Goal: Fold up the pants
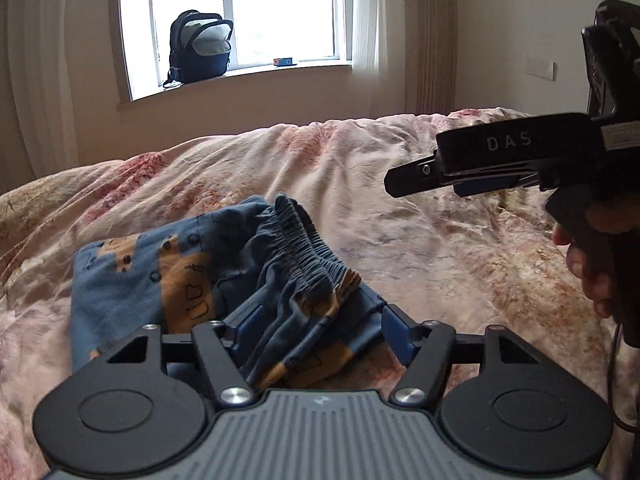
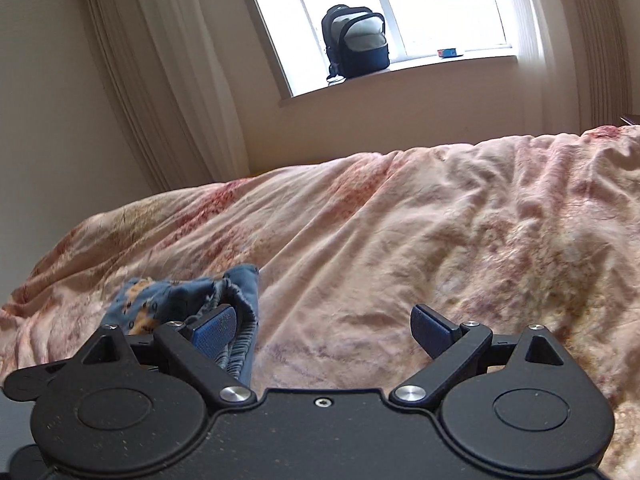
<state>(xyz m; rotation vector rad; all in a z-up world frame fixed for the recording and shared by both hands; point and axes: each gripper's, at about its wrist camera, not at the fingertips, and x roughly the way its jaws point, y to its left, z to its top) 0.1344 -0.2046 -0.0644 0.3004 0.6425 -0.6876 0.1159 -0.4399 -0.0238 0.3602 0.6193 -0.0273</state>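
We cannot see the part of the pants (image 1: 168,280) lying under and between the left gripper's (image 1: 320,332) jaws, and the hand (image 1: 596,264) holding the right gripper (image 1: 404,182) is cut off.

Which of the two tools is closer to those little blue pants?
Left. The left tool straddles the pants' waistband, jaws open; the right tool, also open, sits just beside them over the bedspread.

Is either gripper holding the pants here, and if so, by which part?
Nothing is held. The left gripper stands open around the bunched pants near the elastic waistband; the right gripper is open over the bedspread.
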